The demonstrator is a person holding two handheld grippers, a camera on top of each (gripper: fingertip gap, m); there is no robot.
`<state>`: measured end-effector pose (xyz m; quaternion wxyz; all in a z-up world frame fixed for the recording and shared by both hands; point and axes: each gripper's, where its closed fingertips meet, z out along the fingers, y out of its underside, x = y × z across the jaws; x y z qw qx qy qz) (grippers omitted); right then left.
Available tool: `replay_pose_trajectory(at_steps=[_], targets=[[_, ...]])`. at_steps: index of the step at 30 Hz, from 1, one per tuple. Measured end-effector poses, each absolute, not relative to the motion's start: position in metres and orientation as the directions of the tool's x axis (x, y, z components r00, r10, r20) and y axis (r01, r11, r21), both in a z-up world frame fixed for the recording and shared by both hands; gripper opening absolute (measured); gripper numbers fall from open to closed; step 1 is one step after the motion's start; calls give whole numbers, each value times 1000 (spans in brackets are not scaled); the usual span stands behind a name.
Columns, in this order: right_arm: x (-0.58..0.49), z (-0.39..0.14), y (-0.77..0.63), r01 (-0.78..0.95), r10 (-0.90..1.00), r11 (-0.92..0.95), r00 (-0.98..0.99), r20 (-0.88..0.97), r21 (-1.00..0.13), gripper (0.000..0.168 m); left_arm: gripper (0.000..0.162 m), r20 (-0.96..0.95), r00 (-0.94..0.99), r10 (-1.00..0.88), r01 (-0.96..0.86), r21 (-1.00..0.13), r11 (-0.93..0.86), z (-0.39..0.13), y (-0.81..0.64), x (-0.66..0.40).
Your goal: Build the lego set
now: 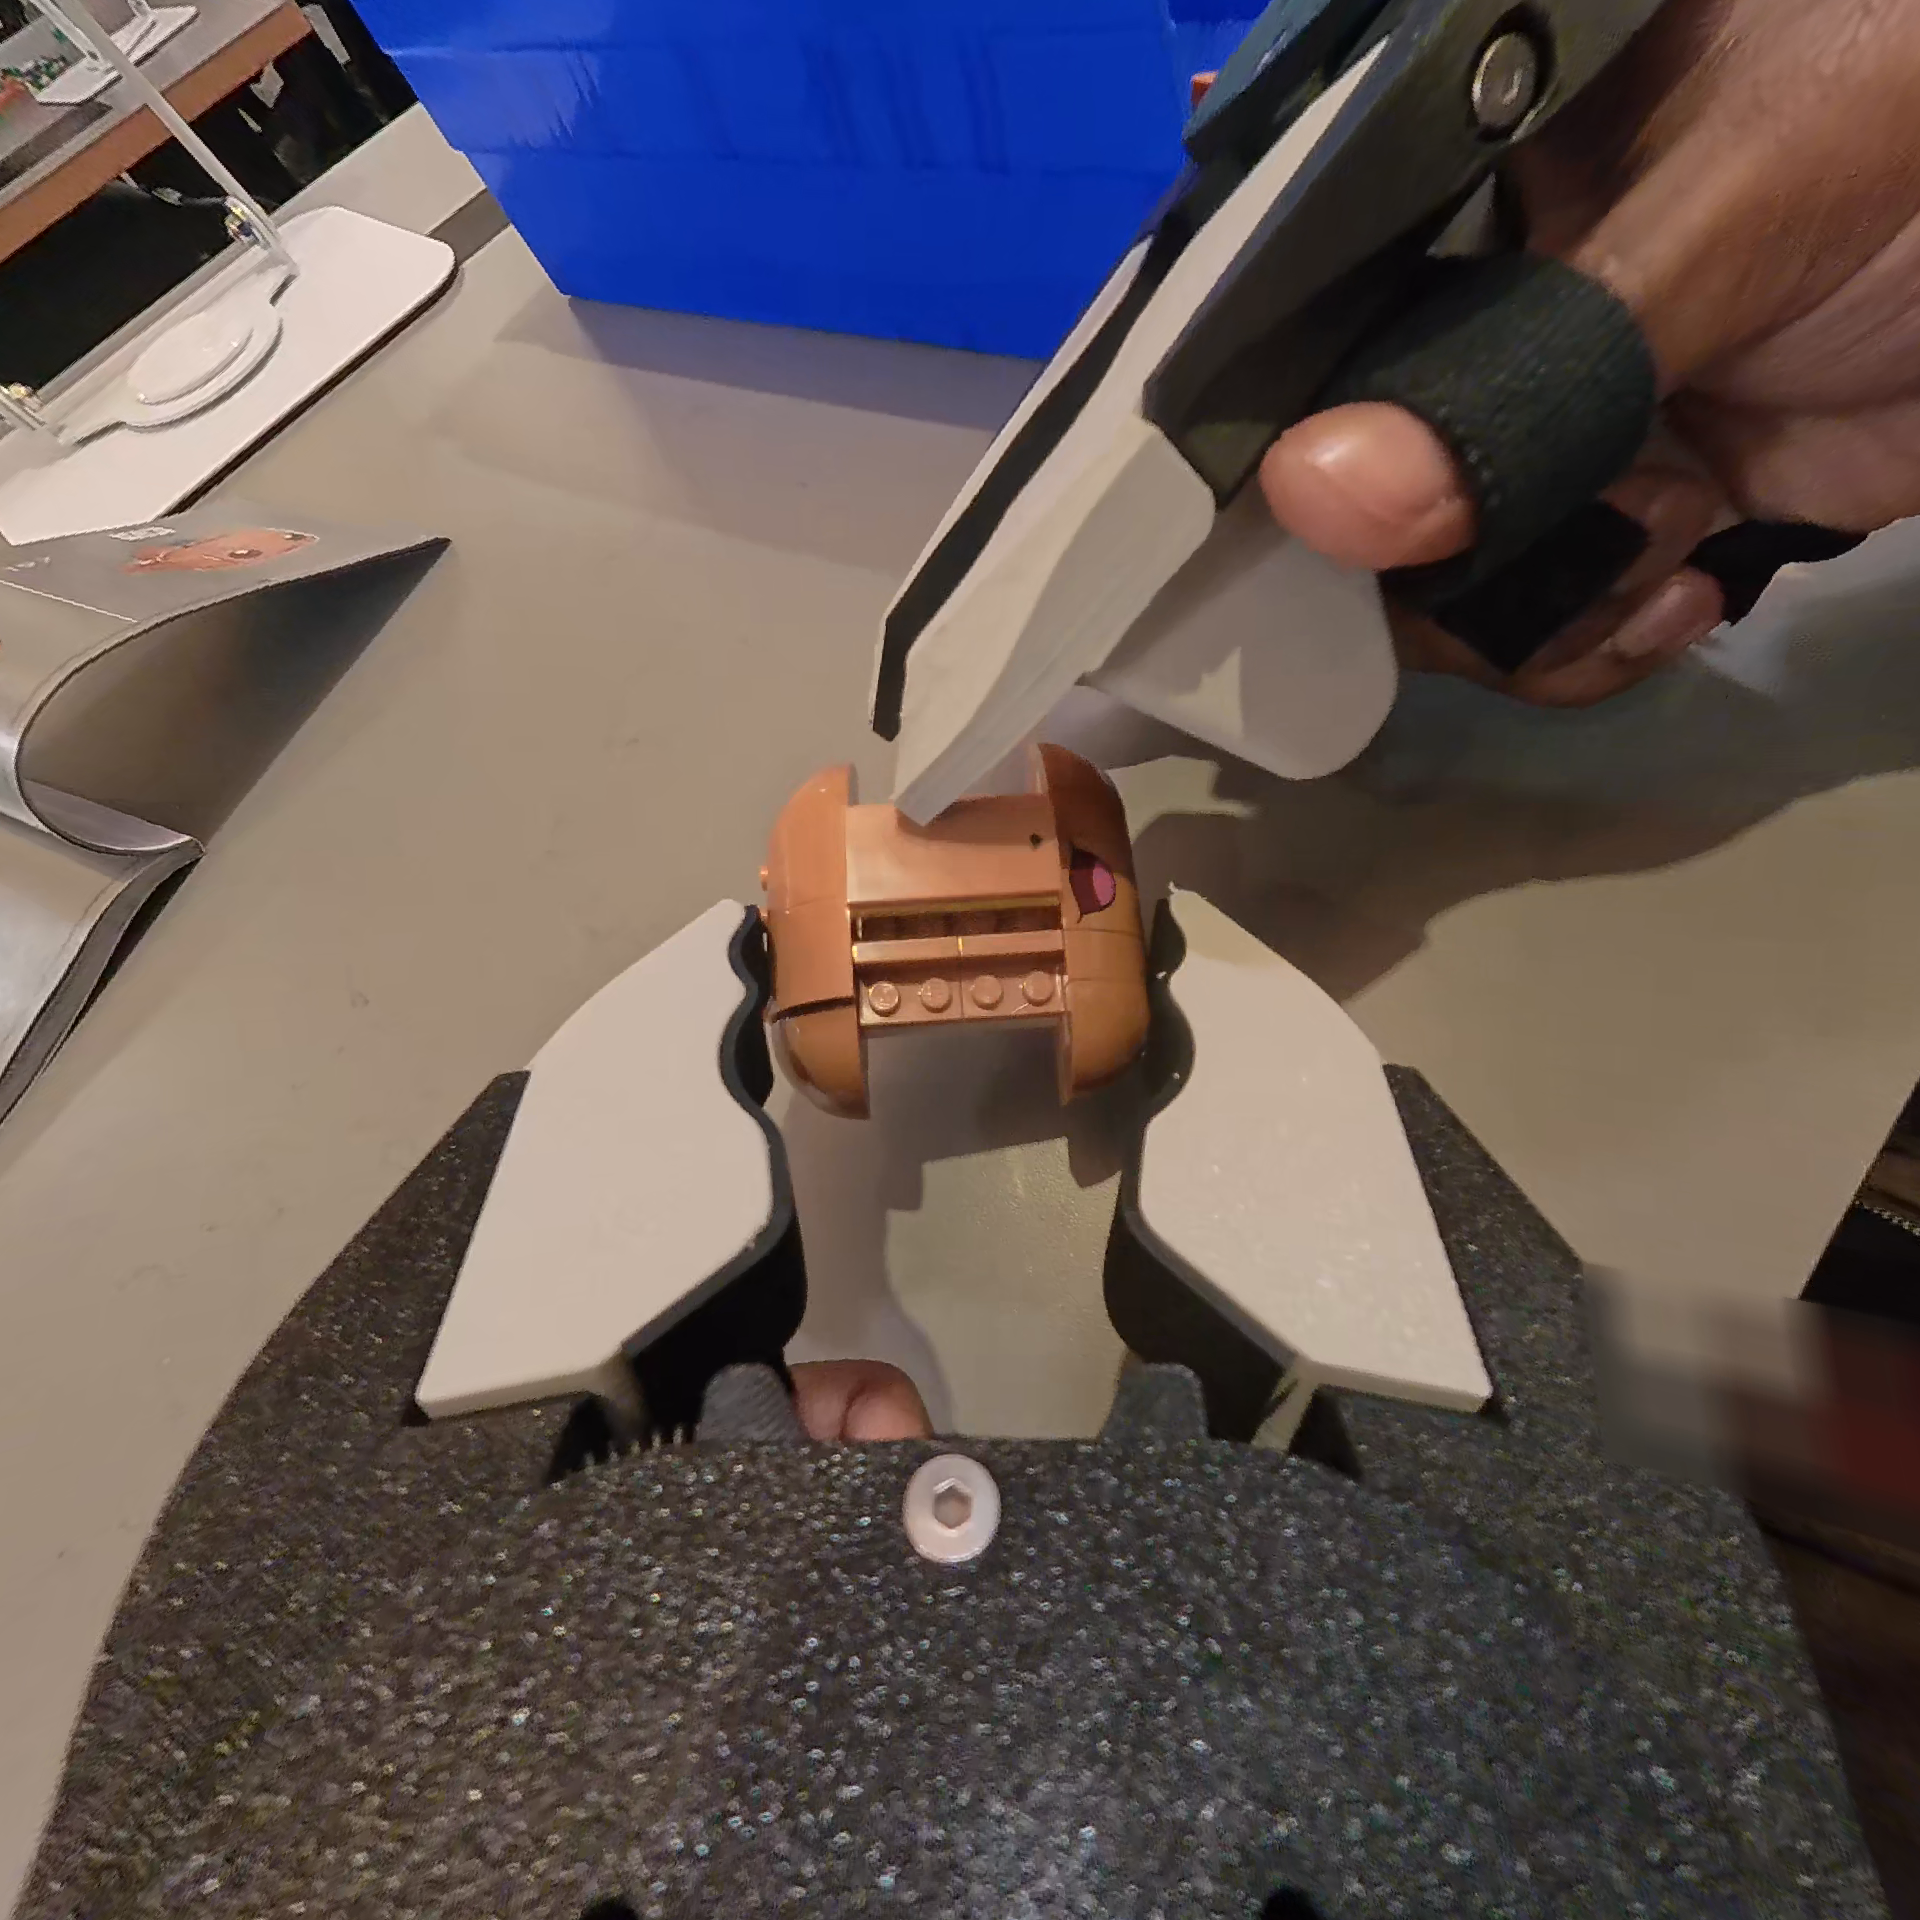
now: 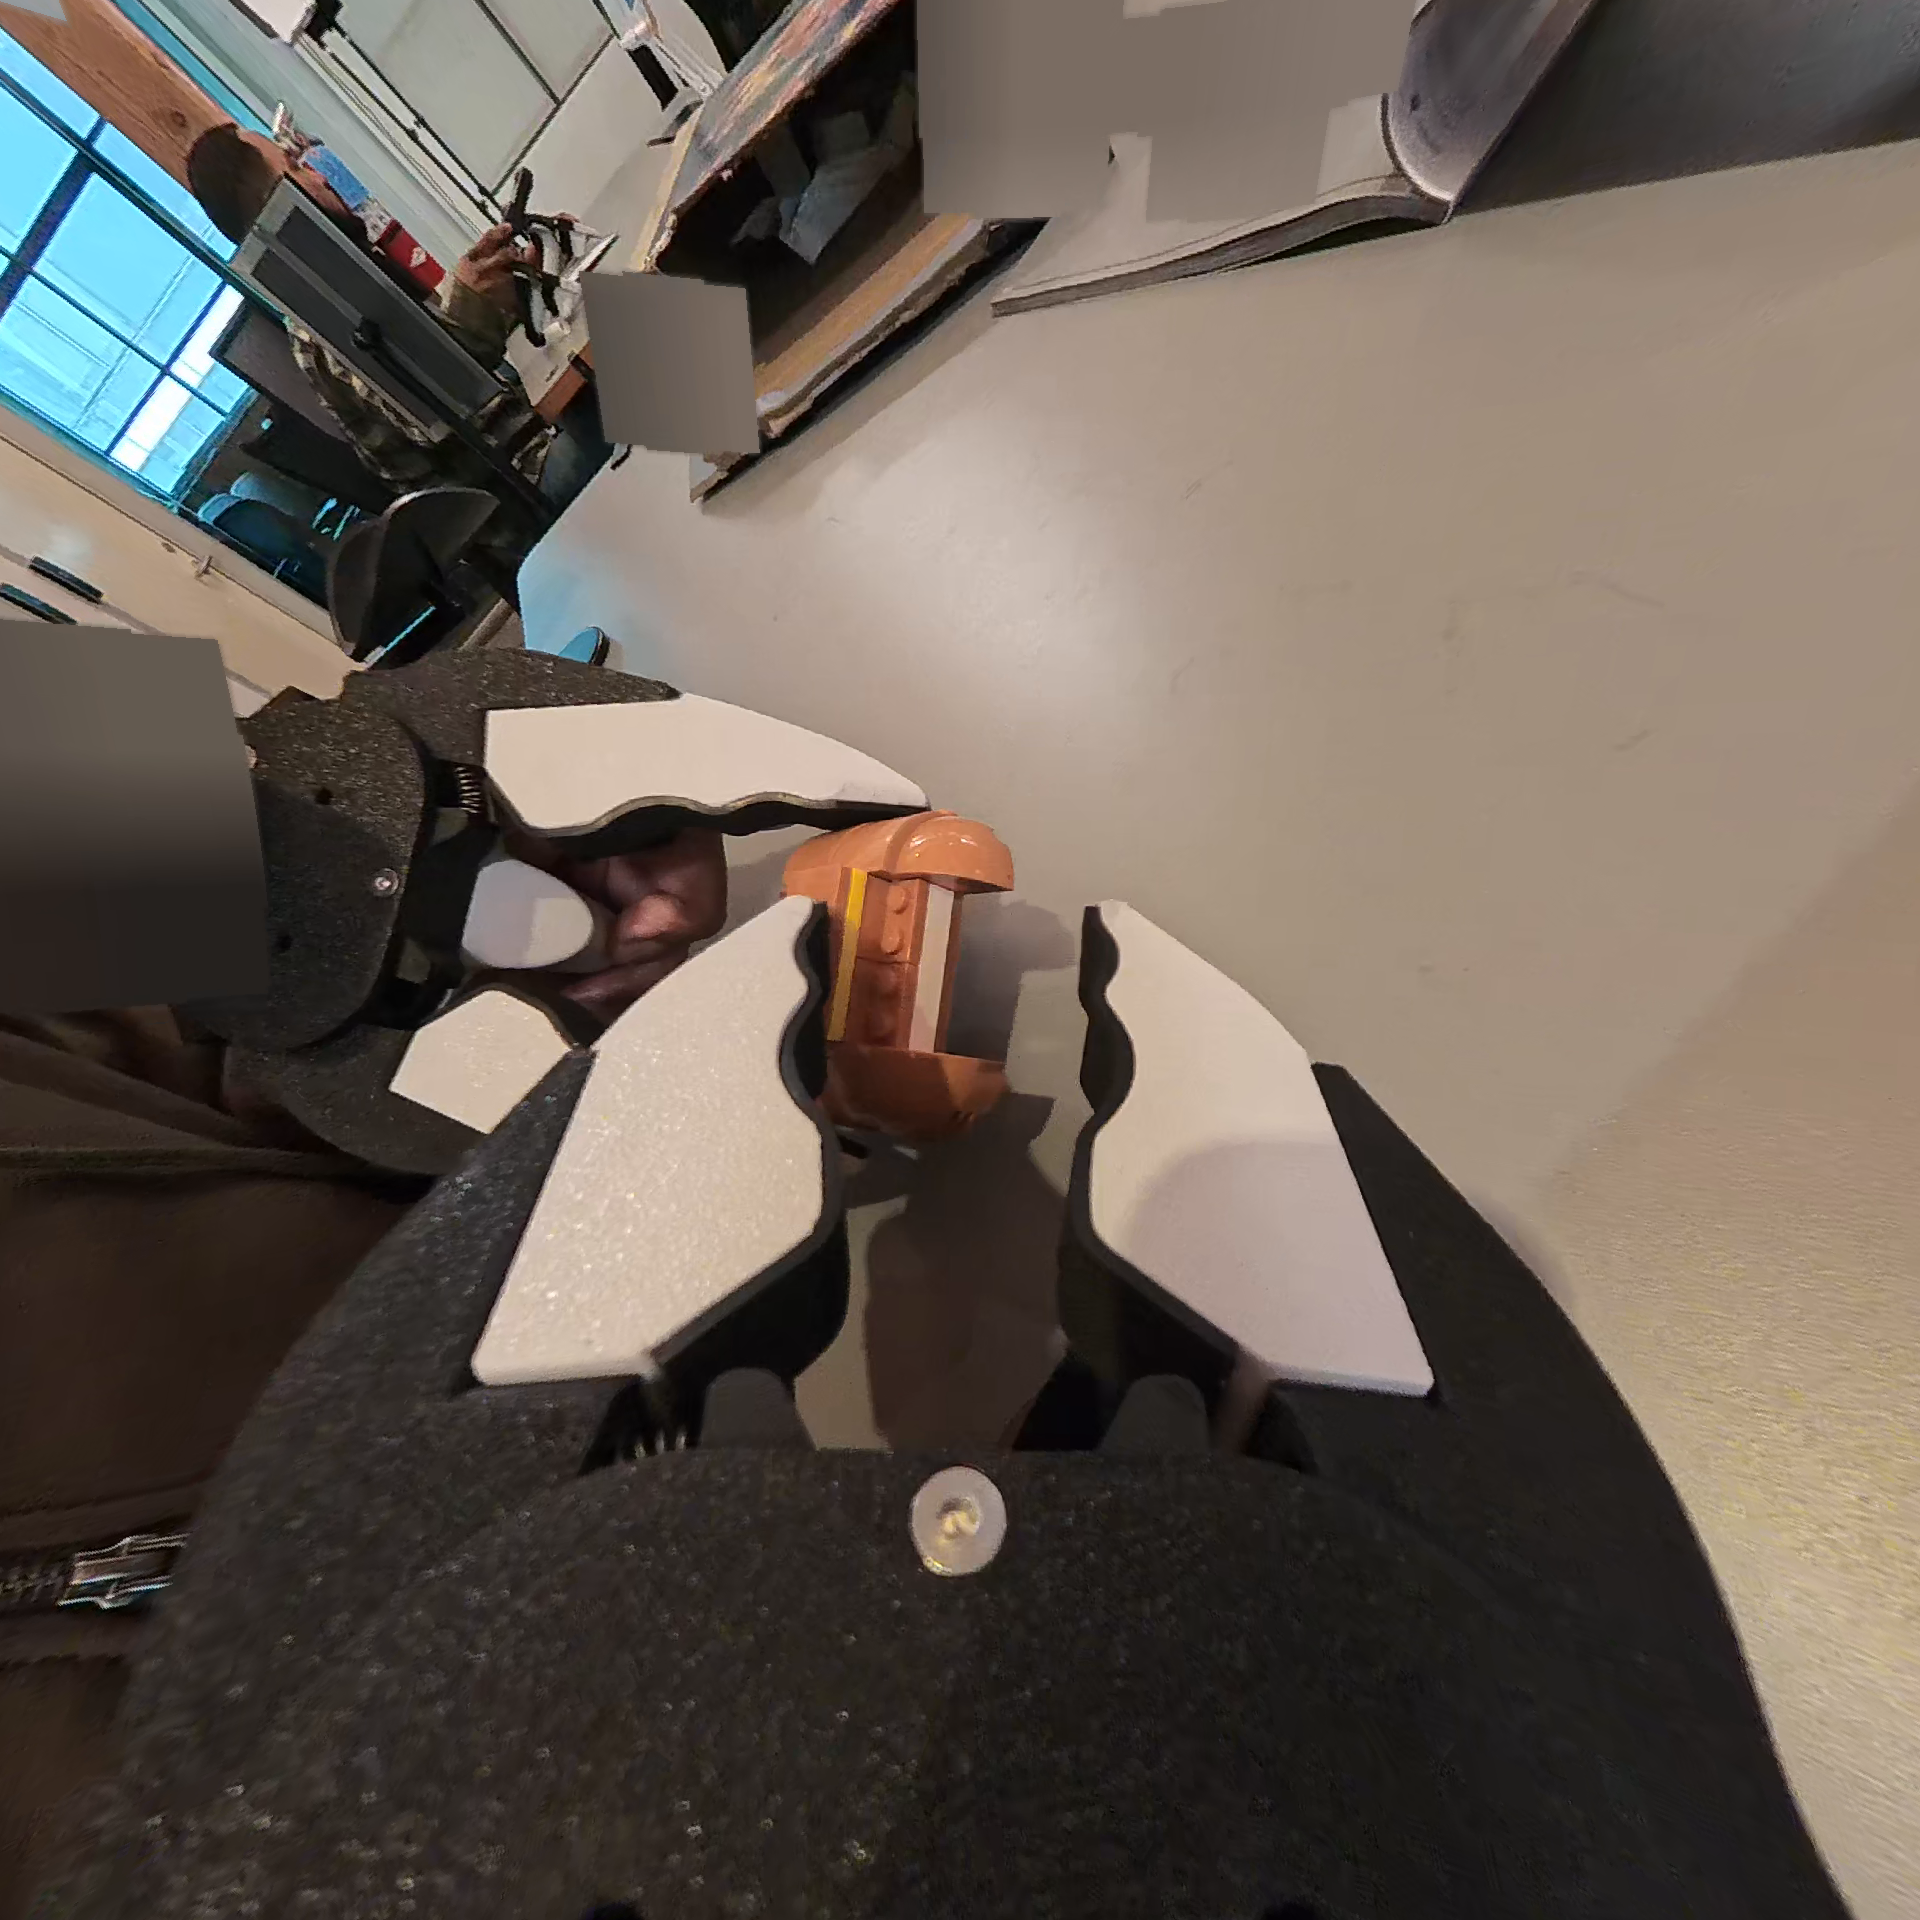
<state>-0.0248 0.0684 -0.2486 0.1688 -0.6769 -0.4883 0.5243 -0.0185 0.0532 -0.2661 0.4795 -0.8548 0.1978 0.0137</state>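
Note:
A rounded brown Lego build (image 1: 935, 935) with a pink tongue print on one side is held just above the grey table (image 1: 436, 1039). My left gripper (image 1: 956, 925) is shut on its two curved sides. My right gripper (image 1: 940, 795) comes down from the upper right, and one fingertip rests on top of the build. In the right wrist view the right gripper (image 2: 951, 914) is open. The build (image 2: 914, 966), showing a yellow and a white strip, sits against its left finger and apart from the right one. One of the left gripper's fingers (image 2: 686, 769) reaches the build from the left.
A blue bin (image 1: 790, 156) stands at the back. An open instruction booklet (image 1: 156, 644) lies at the left and also shows in the right wrist view (image 2: 1403, 197). A clear stand on a white base (image 1: 208, 343) is at the far left. A cardboard box (image 2: 862, 281) sits beyond. The grippers are tip to tip, or close to it.

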Motion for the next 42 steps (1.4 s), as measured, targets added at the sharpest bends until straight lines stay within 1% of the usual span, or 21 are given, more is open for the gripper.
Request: replay_pose_trajectory(at_steps=[7,13,15,17,19,22,25,27,29,33,38,42], targets=[[-26,-250,62,492,830,-468,-41,-557,-734,43,70,-211,921,-327,-351,-814,-462,-266,54,-17],[-27,-252,60,488,783,-521,-53,-619,-700,43,70,-210,923,-323,-347,-817,-461,-266,53,-17],[-28,-249,58,483,795,-502,-70,-603,-717,45,70,-202,927,-317,-338,-818,-465,-266,53,-18],[-27,-240,59,449,818,-474,-94,-567,-758,46,70,-199,930,-308,-332,-816,-474,-268,54,-21],[-26,-231,63,420,861,-409,-116,-495,-810,46,70,-184,932,-311,-322,-814,-483,-271,54,-21],[-21,-224,62,433,940,-172,-197,-279,-885,45,70,-166,923,-348,-333,-799,-501,-275,53,-21],[-17,-219,53,455,937,84,-339,-85,-887,45,71,-68,898,-435,-303,-812,-499,-273,51,-16],[-15,-215,47,444,903,204,-429,-8,-873,46,70,3,870,-493,-277,-824,-494,-267,50,-16],[-15,-212,42,420,860,298,-509,50,-857,47,70,33,836,-547,-285,-827,-484,-262,48,-20],[-21,-213,38,399,812,366,-578,79,-841,52,71,44,765,-642,-338,-822,-458,-254,40,-19],[-26,-214,29,385,784,319,-621,12,-866,49,71,32,705,-708,-395,-812,-430,-253,33,-10],[-25,-221,27,408,771,311,-637,-24,-858,47,71,25,687,-726,-416,-806,-422,-254,30,-7]])
